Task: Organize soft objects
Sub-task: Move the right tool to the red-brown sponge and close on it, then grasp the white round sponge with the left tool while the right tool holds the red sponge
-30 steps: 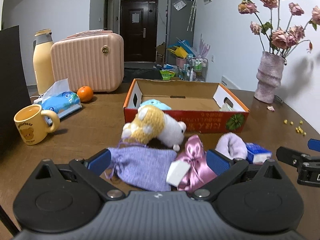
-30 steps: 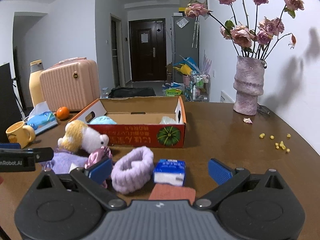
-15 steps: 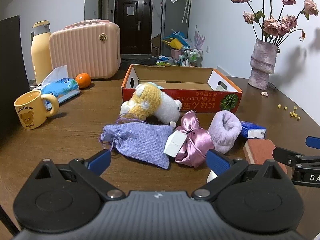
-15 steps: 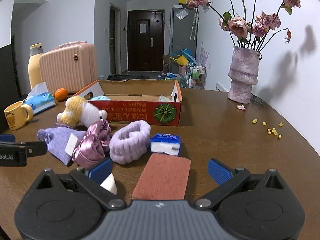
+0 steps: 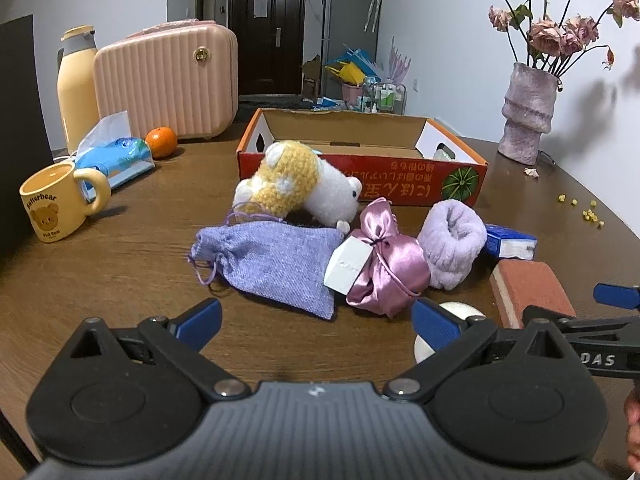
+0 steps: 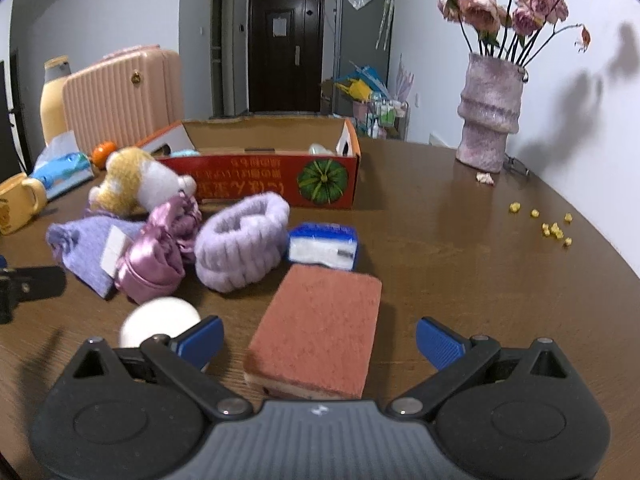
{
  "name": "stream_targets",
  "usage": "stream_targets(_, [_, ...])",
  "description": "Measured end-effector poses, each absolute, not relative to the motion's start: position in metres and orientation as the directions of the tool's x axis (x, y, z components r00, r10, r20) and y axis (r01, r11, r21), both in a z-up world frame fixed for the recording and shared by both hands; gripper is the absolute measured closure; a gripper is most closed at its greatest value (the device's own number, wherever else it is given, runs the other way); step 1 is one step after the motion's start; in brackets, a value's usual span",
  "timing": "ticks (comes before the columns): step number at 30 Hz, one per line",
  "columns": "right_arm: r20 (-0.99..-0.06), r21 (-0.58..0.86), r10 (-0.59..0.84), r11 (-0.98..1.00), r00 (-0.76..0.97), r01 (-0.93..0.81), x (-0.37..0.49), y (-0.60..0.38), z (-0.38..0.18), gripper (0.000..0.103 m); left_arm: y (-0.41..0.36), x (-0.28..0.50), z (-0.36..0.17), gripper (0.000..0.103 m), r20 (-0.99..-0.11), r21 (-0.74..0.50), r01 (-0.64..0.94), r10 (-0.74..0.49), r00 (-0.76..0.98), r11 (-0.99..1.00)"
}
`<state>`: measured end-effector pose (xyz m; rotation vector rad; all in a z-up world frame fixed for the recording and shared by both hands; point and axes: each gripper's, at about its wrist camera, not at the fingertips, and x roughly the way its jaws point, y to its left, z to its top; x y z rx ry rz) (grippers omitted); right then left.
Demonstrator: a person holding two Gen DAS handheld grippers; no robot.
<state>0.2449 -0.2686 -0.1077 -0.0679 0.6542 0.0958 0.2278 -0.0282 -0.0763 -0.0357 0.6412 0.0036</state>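
Soft objects lie in a cluster on the brown table before an open cardboard box (image 5: 360, 184) (image 6: 276, 184): a yellow-white plush toy (image 5: 296, 184) (image 6: 136, 184), a lilac drawstring pouch (image 5: 272, 264) (image 6: 84, 248), a pink satin bag (image 5: 384, 264) (image 6: 156, 256), a lilac fluffy headband (image 5: 452, 240) (image 6: 240, 240), a red-brown sponge (image 5: 528, 288) (image 6: 320, 328) and a white ball (image 5: 452, 312) (image 6: 160, 320). My left gripper (image 5: 316, 324) is open and empty, just short of the pouch. My right gripper (image 6: 320, 340) is open, its fingers either side of the sponge's near end.
A blue tissue pack (image 5: 508, 240) (image 6: 324, 246) lies behind the sponge. A yellow mug (image 5: 56, 200), tissue box (image 5: 112, 156), orange (image 5: 161, 142), bottle (image 5: 76, 88) and pink case (image 5: 168, 84) stand at left. A vase (image 5: 526, 114) (image 6: 488, 116) and yellow crumbs (image 6: 548, 226) are at right.
Both grippers have drawn back from the cluster, so the objects look farther away. The sponge and white ball have come into view. Nothing was taken hold of.
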Motion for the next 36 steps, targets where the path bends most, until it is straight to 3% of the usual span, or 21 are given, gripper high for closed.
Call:
stream_targets(4, [-0.630, -0.038, 0.060, 0.993, 0.774, -0.108, 0.254, -0.268, -0.121, 0.002, -0.031, 0.232, -0.082, 0.000, -0.612, -0.035, -0.014, -0.010, 0.791, 0.999])
stream_targets(8, [-0.643, -0.031, 0.061, 0.994, 0.763, -0.106, 0.262, -0.269, -0.132, 0.011, -0.034, 0.237, -0.087, 0.000, -0.622, -0.040, -0.008, -0.019, 0.782, 0.999])
stream_targets(10, [-0.648, -0.025, 0.068, 0.994, 0.759, -0.110, 0.264, -0.269, -0.135, 0.016, -0.035, 0.239, -0.089, 0.000, -0.627, -0.043, -0.006, -0.022, 0.779, 0.999])
stream_targets(12, [-0.643, -0.022, 0.075, 0.993, 0.762, -0.117, 0.264, -0.269, -0.136, 0.029, -0.037, 0.241, -0.091, 0.000, -0.630, -0.045, -0.005, -0.025, 0.776, 0.999])
stream_targets(36, [-0.553, 0.036, 0.089, 0.996, 0.828, -0.083, 0.245, -0.304, -0.127, 0.030, -0.072, 0.248, -0.097, 0.000, -0.660, -0.050, 0.047, -0.068, 0.748, 0.998])
